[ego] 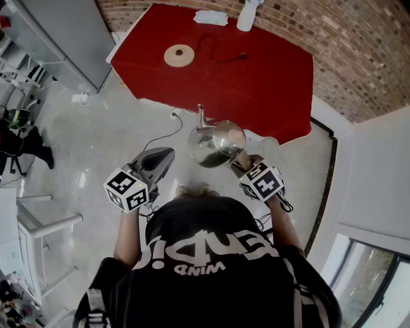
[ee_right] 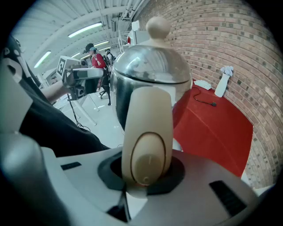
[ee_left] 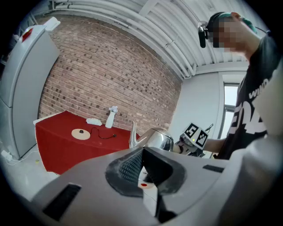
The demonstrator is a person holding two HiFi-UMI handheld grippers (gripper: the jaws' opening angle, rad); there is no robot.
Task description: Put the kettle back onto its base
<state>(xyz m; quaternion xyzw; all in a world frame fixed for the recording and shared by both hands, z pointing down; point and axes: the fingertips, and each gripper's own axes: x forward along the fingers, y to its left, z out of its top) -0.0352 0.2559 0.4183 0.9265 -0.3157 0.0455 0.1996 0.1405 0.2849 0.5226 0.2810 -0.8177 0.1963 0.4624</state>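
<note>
A shiny steel kettle [ego: 214, 144] with a cream handle [ee_right: 147, 141] and lid knob hangs in the air over the floor, short of the red table [ego: 256, 83]. My right gripper [ego: 242, 161] is shut on that handle, jaws pinching its lower end [ee_right: 146, 174]. The kettle's round cream base [ego: 179, 55] lies on the table's far left part, with a black cord beside it. My left gripper [ego: 168, 154] is held left of the kettle, apart from it, jaws together with nothing between them [ee_left: 142, 165]. From the left gripper view the kettle [ee_left: 157, 140] and base [ee_left: 80, 133] show ahead.
A white vase [ego: 247, 14] and a white cloth [ego: 211, 18] stand at the table's far edge by the brick wall. A grey cabinet [ego: 70, 38] stands left of the table. A cable runs over the floor [ego: 163, 131]. A white rack [ego: 45, 224] is at my left.
</note>
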